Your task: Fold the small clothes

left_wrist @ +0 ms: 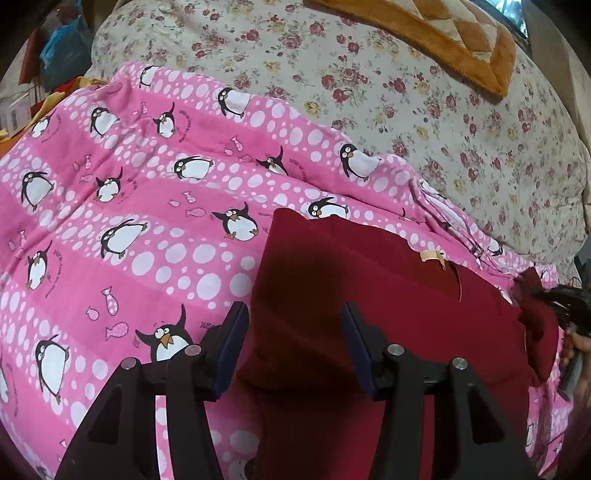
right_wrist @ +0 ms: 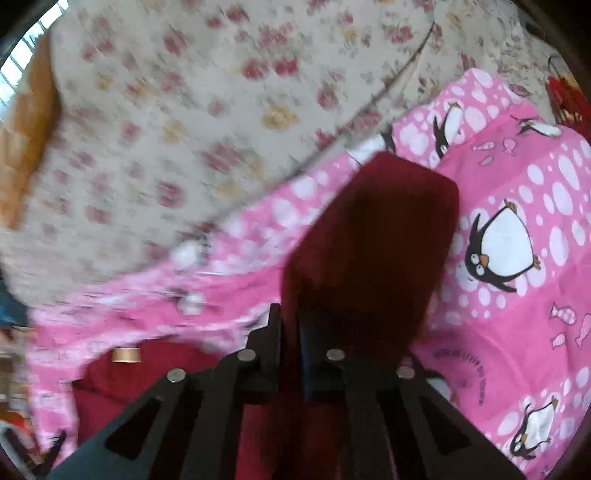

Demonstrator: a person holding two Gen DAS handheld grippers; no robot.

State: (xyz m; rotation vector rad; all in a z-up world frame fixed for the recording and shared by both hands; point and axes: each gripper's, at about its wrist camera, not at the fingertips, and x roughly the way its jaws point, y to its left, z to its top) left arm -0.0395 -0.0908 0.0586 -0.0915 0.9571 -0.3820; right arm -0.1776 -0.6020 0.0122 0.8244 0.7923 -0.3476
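A dark red garment [left_wrist: 369, 280] lies flat on a pink penguin quilt [left_wrist: 147, 229], with a beige label [left_wrist: 434, 256] near its far edge. My left gripper [left_wrist: 295, 332] hovers over the garment's left part. Its blue-padded fingers [left_wrist: 236, 343] stand apart, and I see no cloth pinched between them. In the blurred right wrist view, my right gripper [right_wrist: 290, 321] is shut on a fold of the red garment [right_wrist: 373, 236], which rises in front of the camera. The label [right_wrist: 125, 355] shows at the lower left. A hand [left_wrist: 576, 347] appears at the garment's right end.
A floral bedspread [left_wrist: 406, 92] covers the bed beyond the quilt. An orange-brown blanket [left_wrist: 443, 33] lies at the far side. Blue and red items [left_wrist: 62, 48] sit off the bed's far left corner. The quilt's zipper edge [left_wrist: 447, 218] runs past the garment.
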